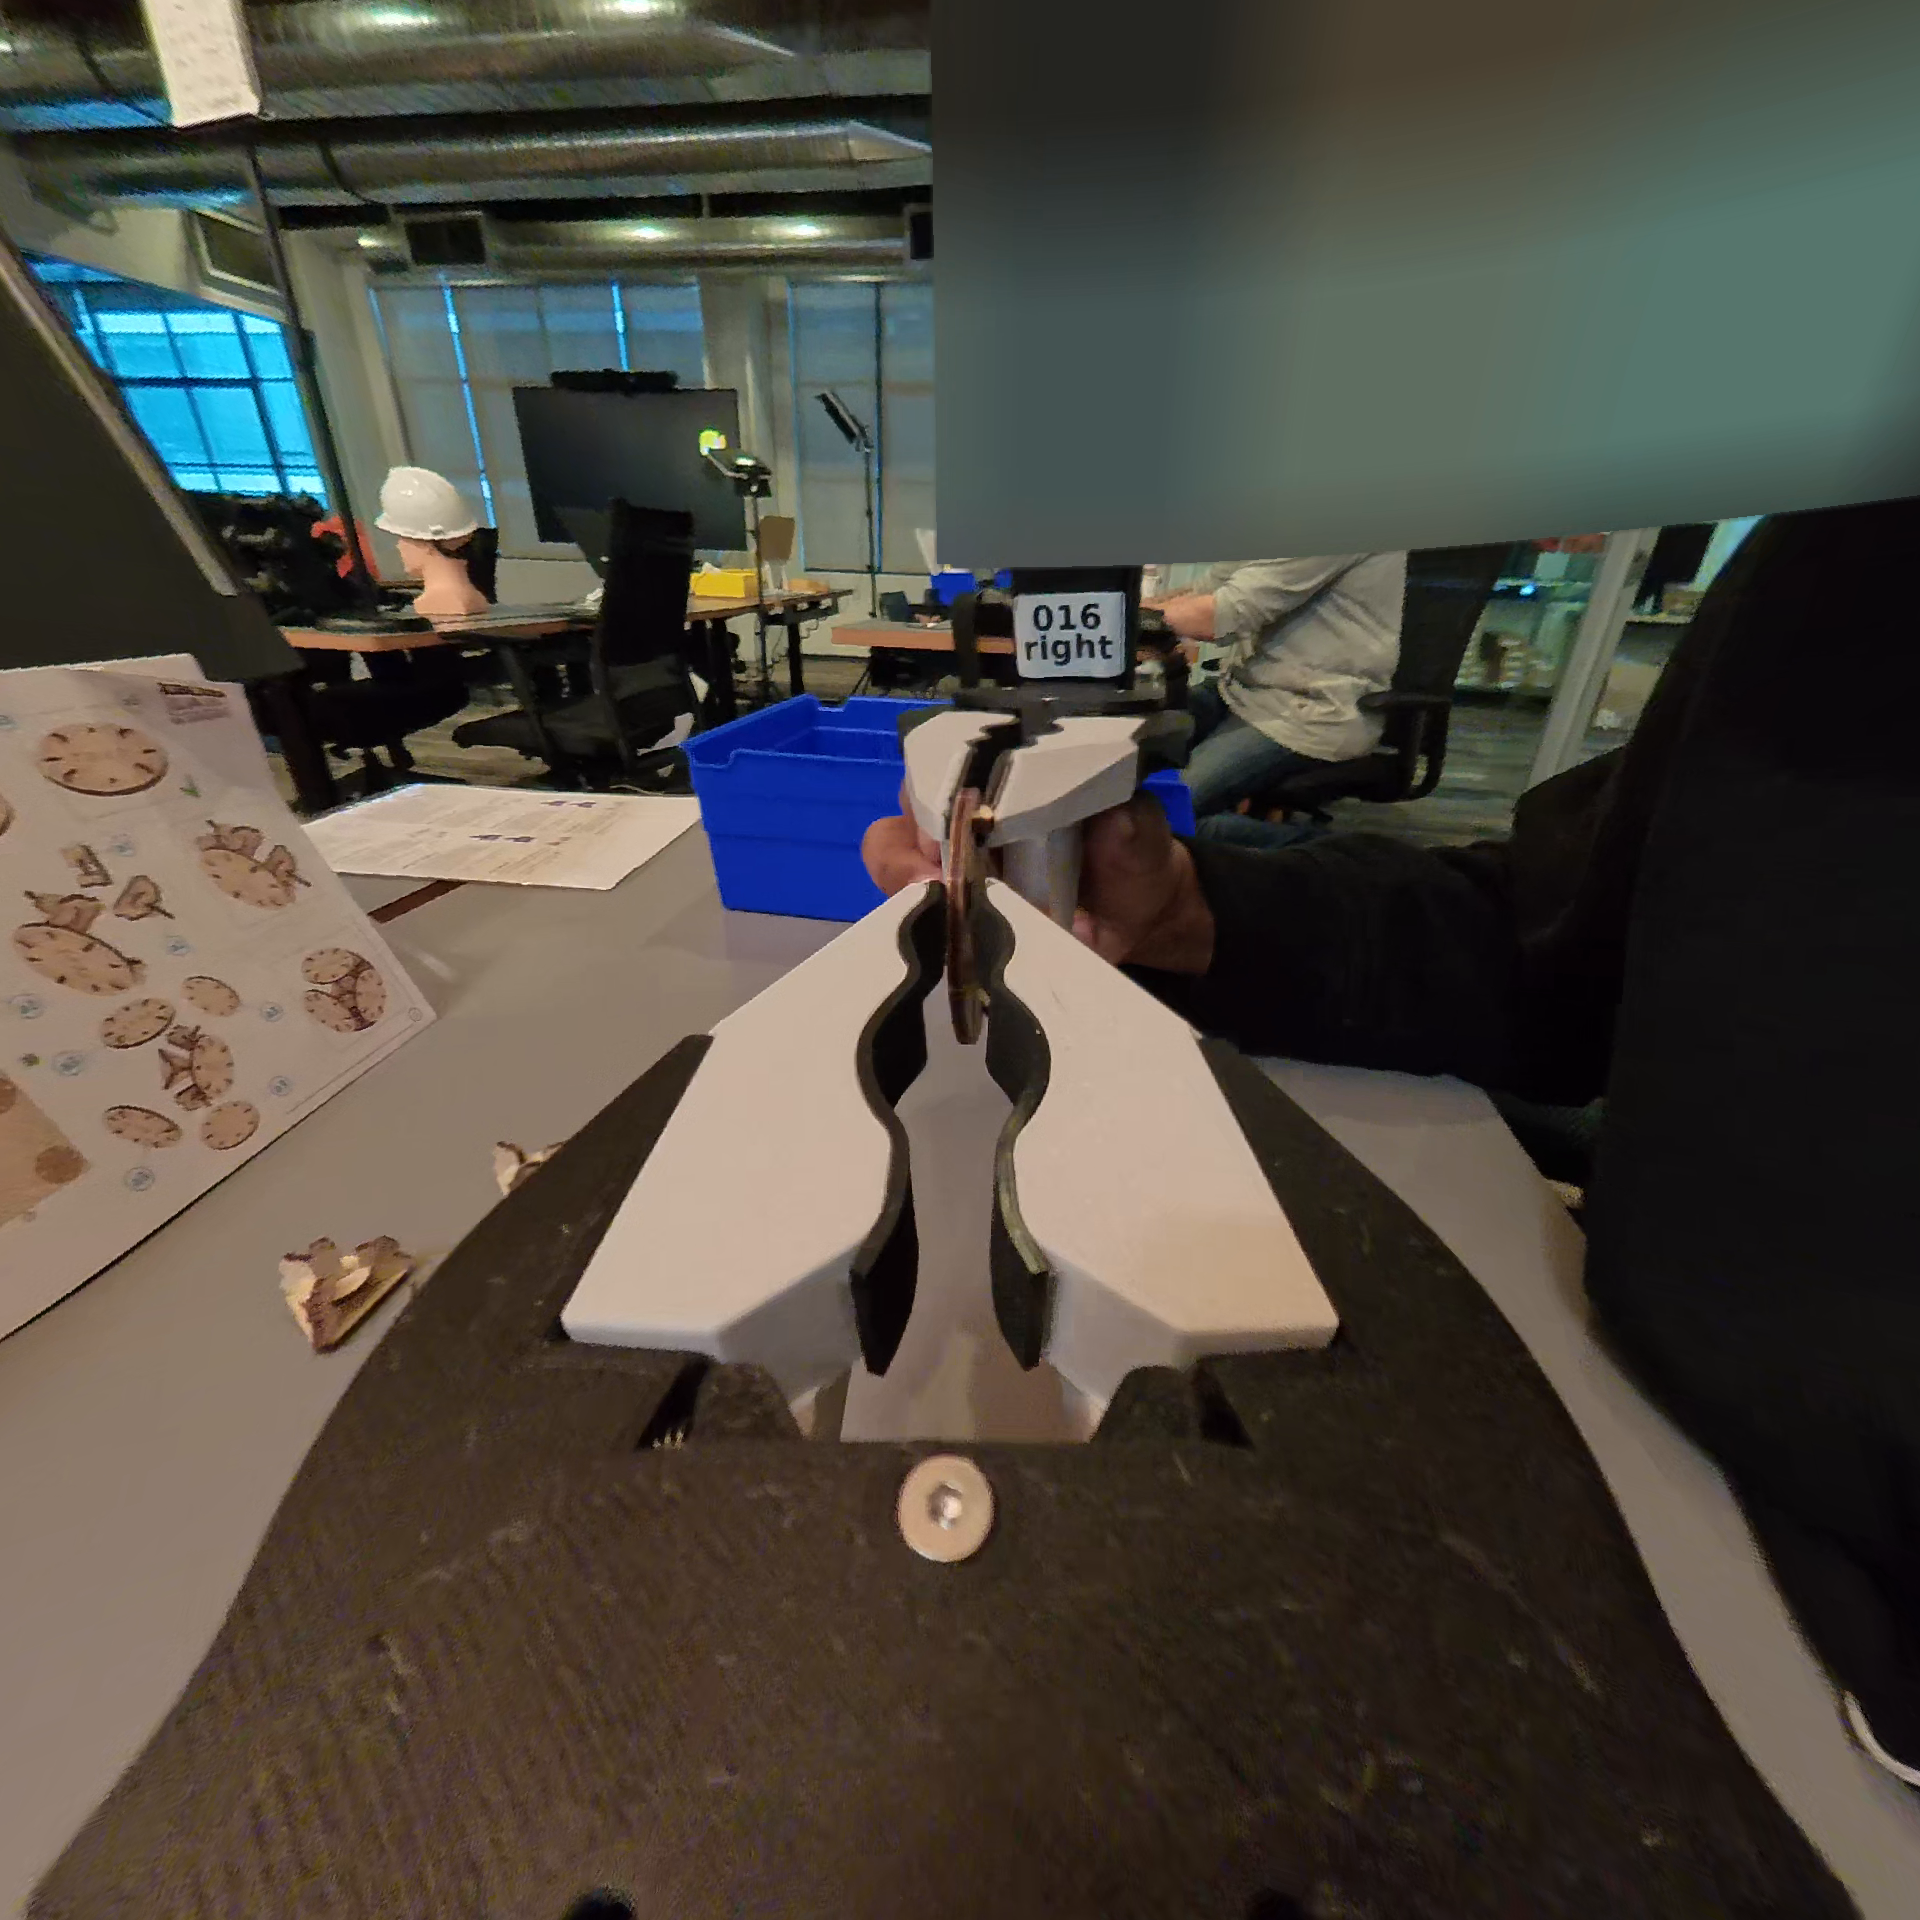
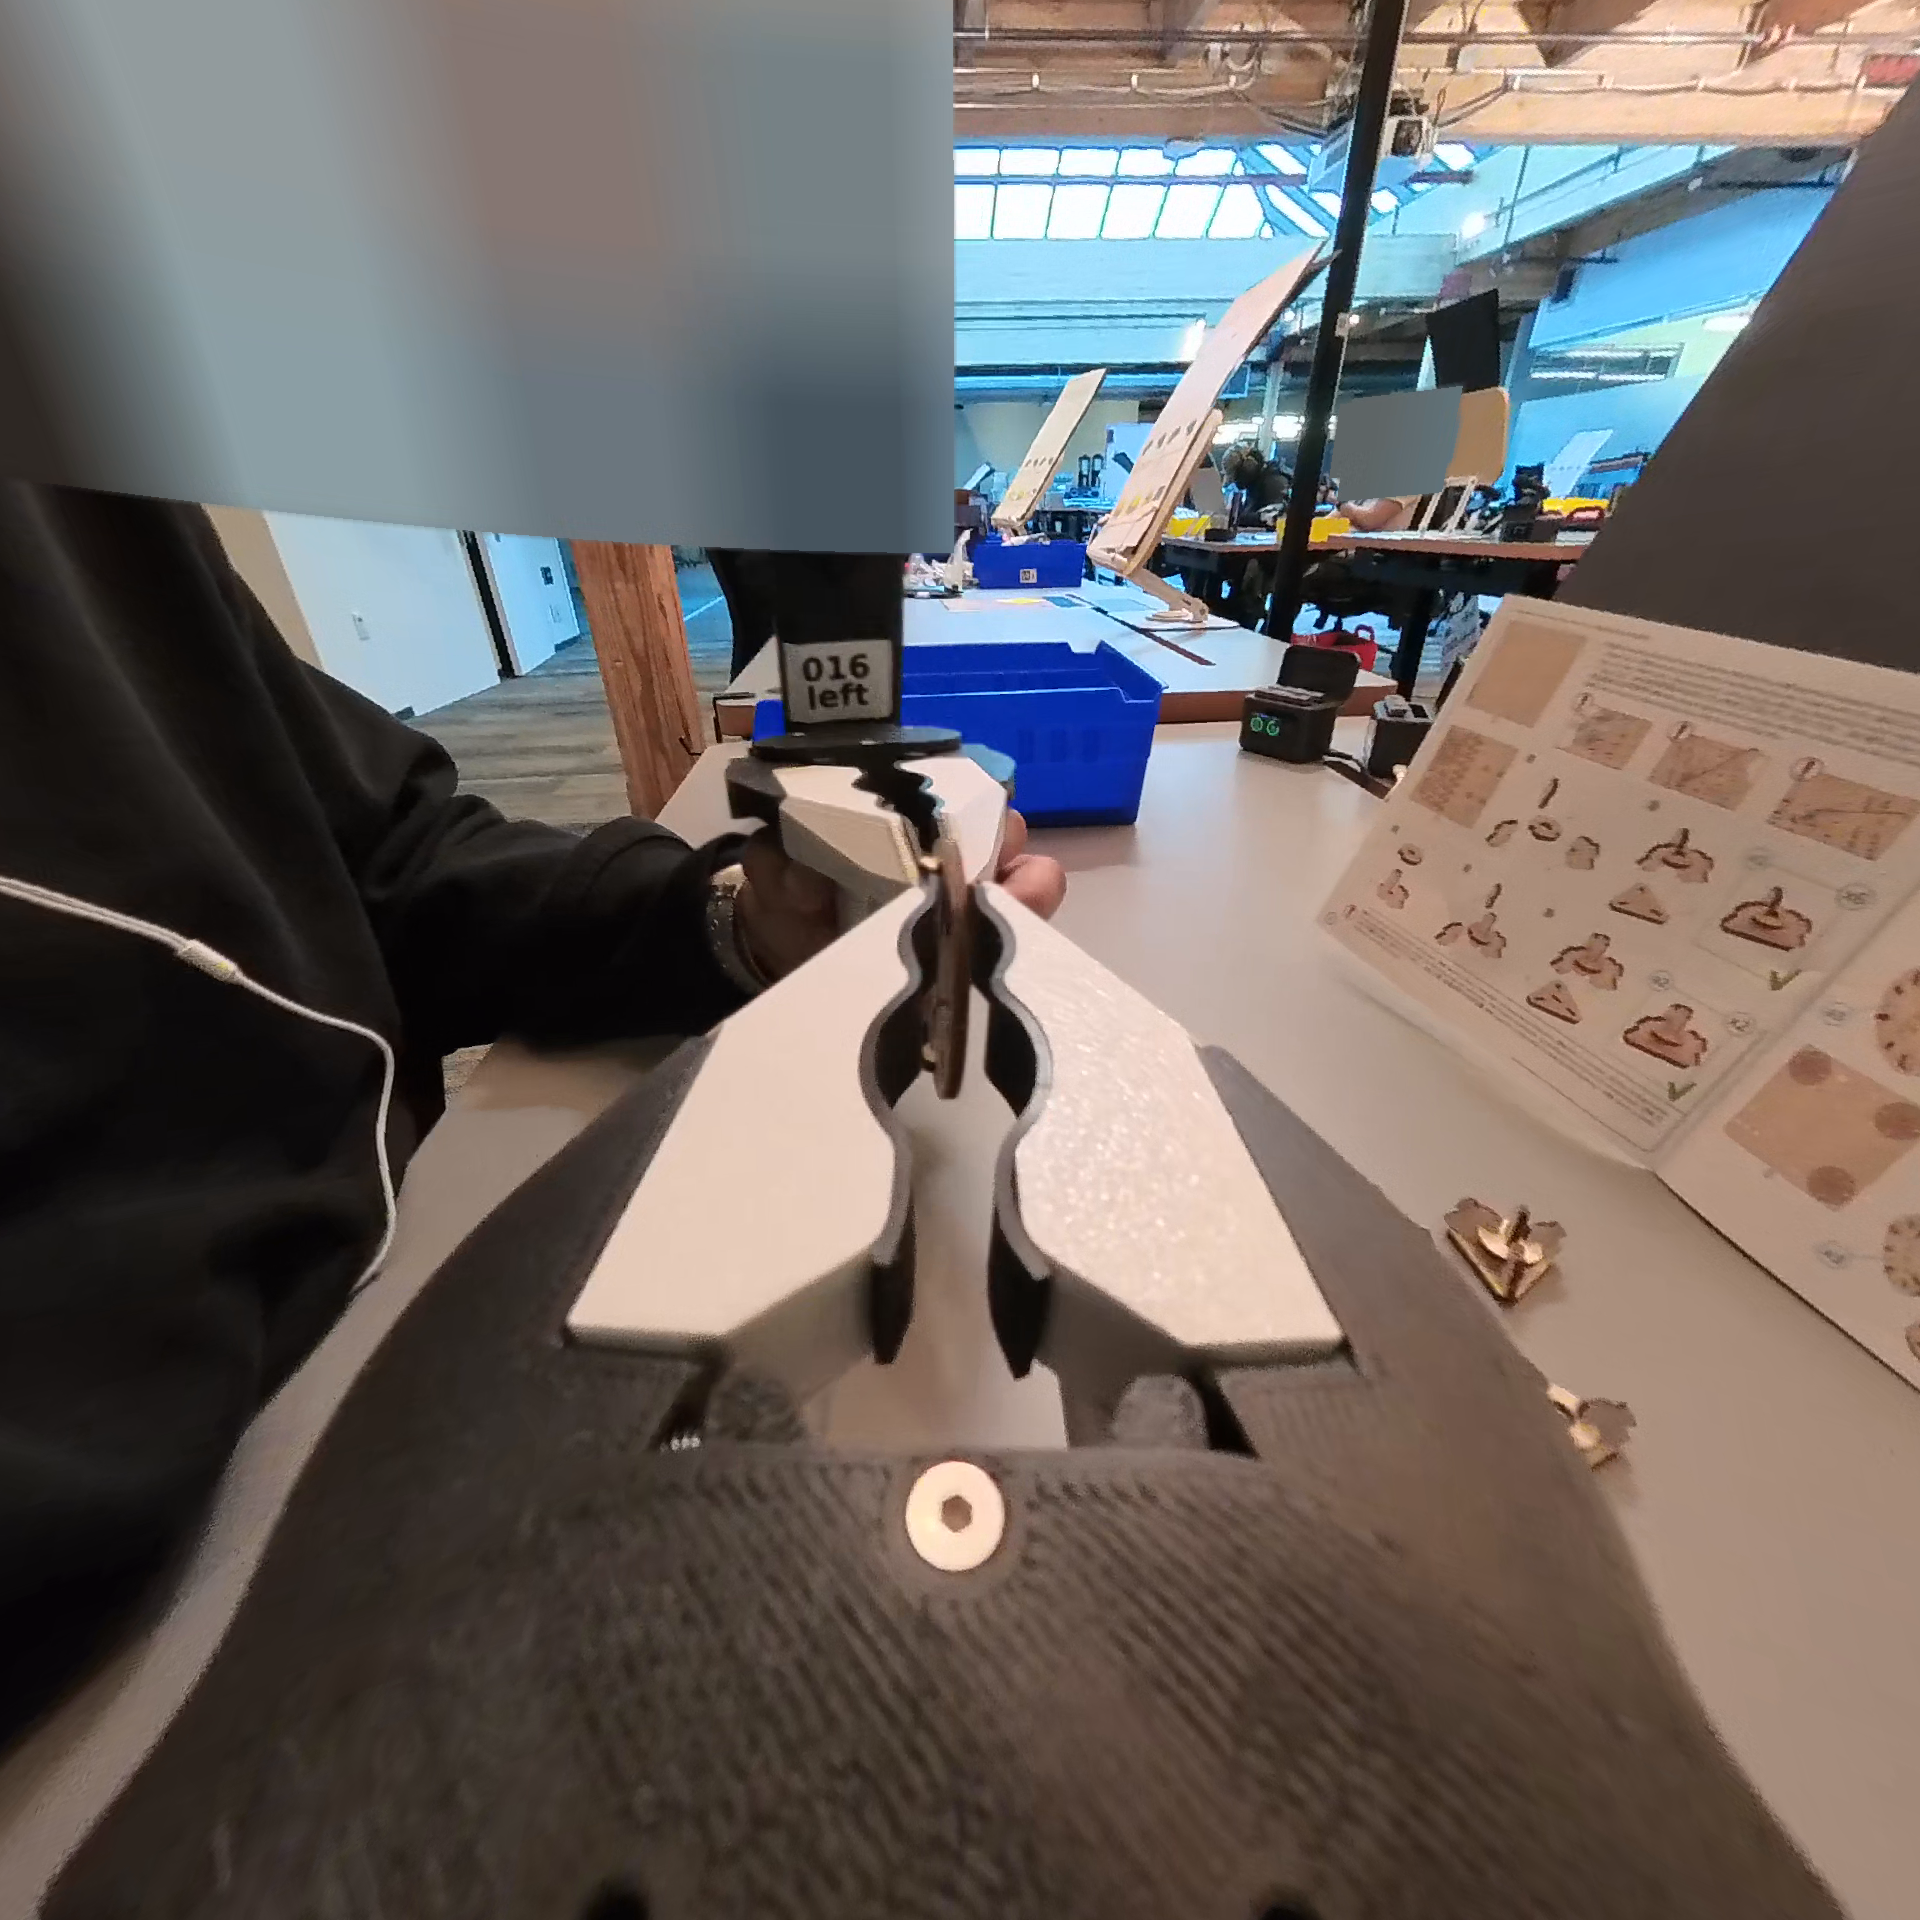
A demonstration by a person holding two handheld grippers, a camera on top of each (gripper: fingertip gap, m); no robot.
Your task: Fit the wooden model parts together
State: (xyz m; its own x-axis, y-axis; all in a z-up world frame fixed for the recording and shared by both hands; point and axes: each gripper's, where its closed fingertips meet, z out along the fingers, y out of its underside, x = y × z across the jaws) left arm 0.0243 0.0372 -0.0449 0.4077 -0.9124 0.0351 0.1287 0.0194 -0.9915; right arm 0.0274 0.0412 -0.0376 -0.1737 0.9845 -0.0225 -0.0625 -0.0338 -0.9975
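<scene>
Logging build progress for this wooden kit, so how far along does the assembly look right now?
Done: two small wooden sub-assemblies lie on the grey table by the open instruction booklet. In hand: a flat wooden disc piece is held upright, seen edge-on, the left tool and right tool both shut on it from opposite sides. Left: the loose sub-assemblies are not joined to it; how many steps remain cannot be told.

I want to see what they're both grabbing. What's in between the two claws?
A thin brown wooden disc, seen edge-on. The left claw and right claw both pinch it, as both wrist views show.
</scene>
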